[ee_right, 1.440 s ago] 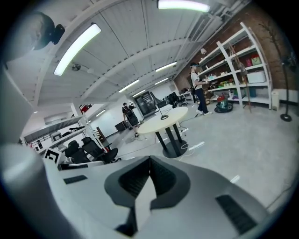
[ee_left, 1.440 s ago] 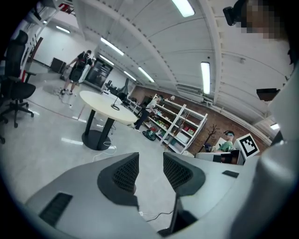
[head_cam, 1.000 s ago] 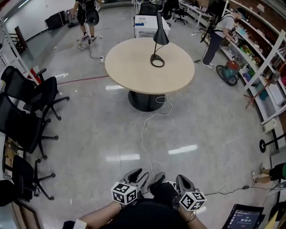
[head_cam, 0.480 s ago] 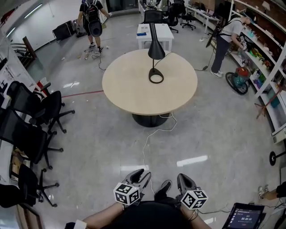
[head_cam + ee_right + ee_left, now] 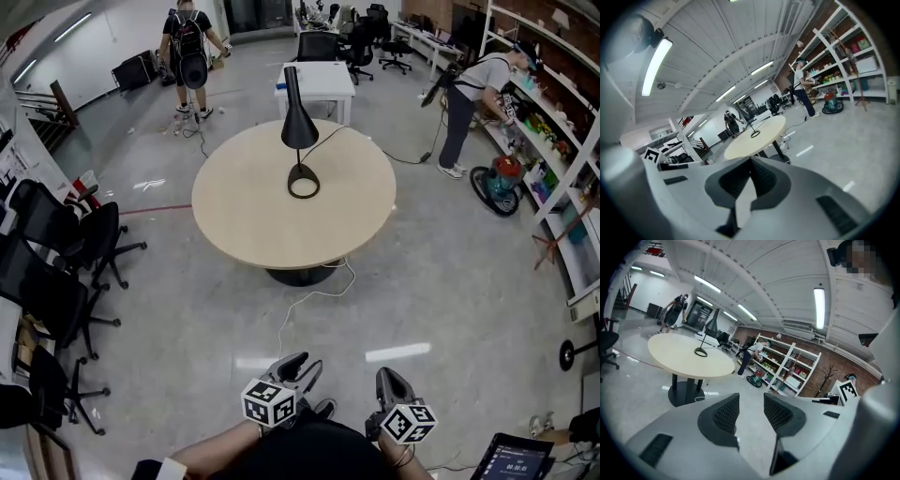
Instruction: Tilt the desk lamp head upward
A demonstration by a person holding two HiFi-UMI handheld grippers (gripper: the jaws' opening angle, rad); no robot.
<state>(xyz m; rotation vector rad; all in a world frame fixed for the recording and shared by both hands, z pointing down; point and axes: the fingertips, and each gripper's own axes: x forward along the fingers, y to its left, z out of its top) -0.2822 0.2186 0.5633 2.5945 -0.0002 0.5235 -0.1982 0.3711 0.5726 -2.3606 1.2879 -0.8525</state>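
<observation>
Round table (image 5: 234,234) now nearer and leftward, desk lamp (image 5: 299,139) upright on it, well ahead; left gripper (image 5: 300,364) empty, jaws apart; right gripper (image 5: 390,381) empty, jaws together; advised: close in first, steady base (image 5: 303,183), raise lamp head (image 5: 299,124) gently.

Nearer now to the round beige-topped bench (image 5: 246,230), drawn down from the top of the head view toward its middle and a little leftward. Likewise the black cone-shaded desk lamp (image 5: 298,131) on it, now left of centre rather than right. Less grey floor (image 5: 187,319) between bench and the left hand-held gripper (image 5: 302,364) and right hand-held gripper (image 5: 387,380). Shorter run of white floor cable (image 5: 302,302) ahead.
</observation>
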